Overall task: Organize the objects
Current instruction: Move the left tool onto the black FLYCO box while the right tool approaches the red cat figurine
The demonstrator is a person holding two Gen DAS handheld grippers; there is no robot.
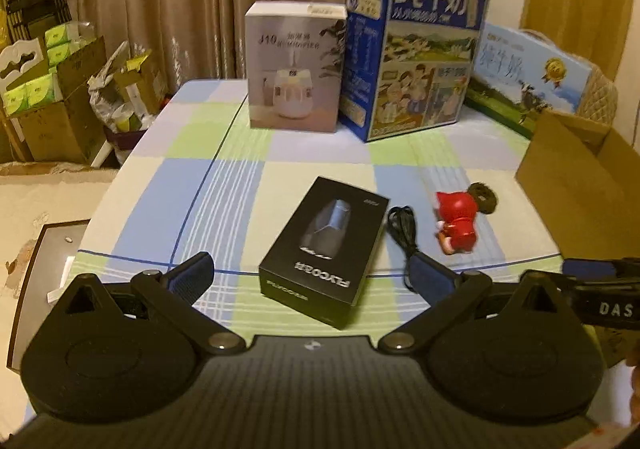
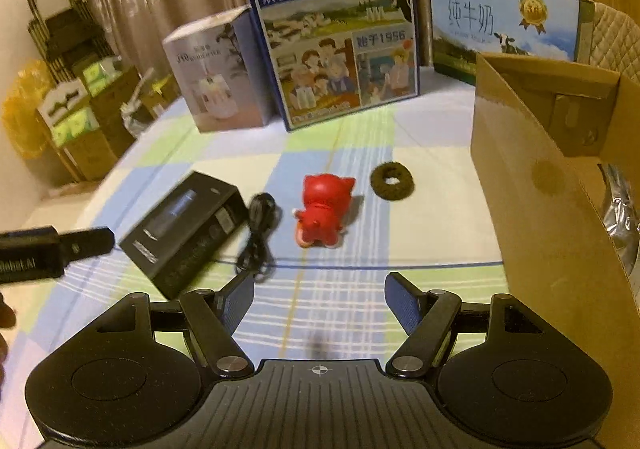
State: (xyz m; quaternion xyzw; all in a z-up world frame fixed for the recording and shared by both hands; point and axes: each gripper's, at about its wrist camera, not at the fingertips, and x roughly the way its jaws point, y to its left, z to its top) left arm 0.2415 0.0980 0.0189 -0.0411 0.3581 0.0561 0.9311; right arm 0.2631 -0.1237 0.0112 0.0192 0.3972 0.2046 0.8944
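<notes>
A black product box [image 1: 324,253] lies flat on the checked cloth of the counter [image 1: 192,185], directly ahead of the left gripper [image 1: 312,273], whose jaws stand wide apart with nothing between them. Just to the box's right lies a coiled black cable [image 1: 400,225], then a red figurine [image 2: 322,213] on its side, and beyond that a dark ring-shaped object [image 2: 392,177]. The right gripper [image 2: 320,301] hangs released as well, empty, aimed at the bare cloth short of the figurine. An open cardboard box [image 2: 532,185] stands at the right edge of the counter, the likely home for the loose items. Behind them stand a humidifier box [image 1: 294,65], a tall blue milk carton [image 2: 332,29] and a pale blue milk carton [image 2: 504,21].

The step in hand looks like the approach, with no item gripped yet. The next move probably calls for the left gripper to straddle the black box across its narrow width, or the right to descend on the figurine, before closing.
</notes>
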